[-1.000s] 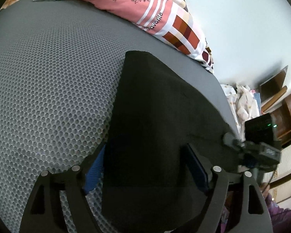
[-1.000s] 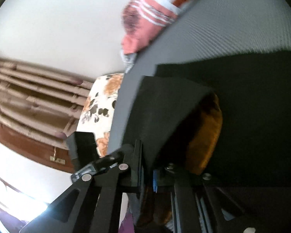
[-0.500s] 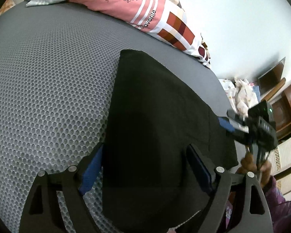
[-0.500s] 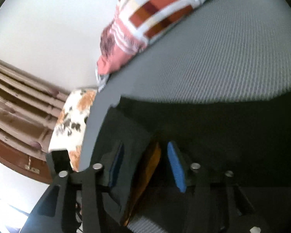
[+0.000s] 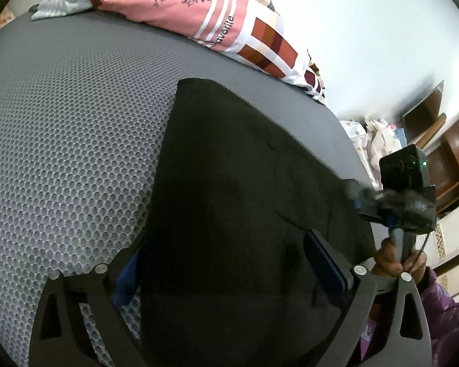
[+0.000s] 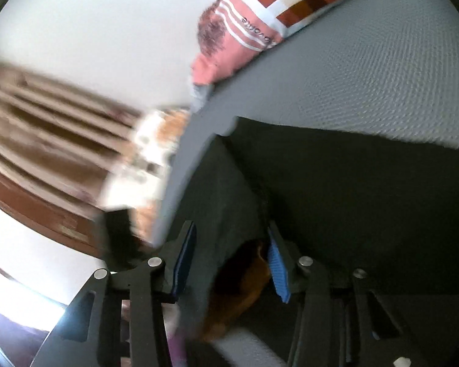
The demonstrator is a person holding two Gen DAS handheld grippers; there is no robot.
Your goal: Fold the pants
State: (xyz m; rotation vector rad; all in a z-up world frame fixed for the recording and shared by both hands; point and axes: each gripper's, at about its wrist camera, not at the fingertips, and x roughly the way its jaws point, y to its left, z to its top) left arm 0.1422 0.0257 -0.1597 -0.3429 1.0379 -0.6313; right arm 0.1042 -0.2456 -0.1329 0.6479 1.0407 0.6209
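Black pants [image 5: 235, 183] lie flat on the grey mesh bed [image 5: 61, 122], reaching from the near edge toward the far end. My left gripper [image 5: 229, 269] is open, its blue-padded fingers [image 5: 324, 263] straddling the near part of the pants. My right gripper [image 6: 229, 257] is open around a raised fold of the pants [image 6: 352, 189] at the bed's edge; an orange-brown lining [image 6: 241, 284] shows there. The right gripper also shows in the left wrist view [image 5: 356, 192], at the right edge of the pants.
A pink and checked garment [image 5: 217, 21] and a grey striped cloth [image 5: 61, 7] lie at the far end of the bed. White wall behind. Wooden furniture [image 5: 453, 165] and patterned bags [image 5: 376, 140] stand right of the bed. Curtains [image 6: 46, 140] show in the right wrist view.
My right gripper went from shut on the pants fold to open, and its view swung about. My left gripper stayed open over the pants, shifting slightly.
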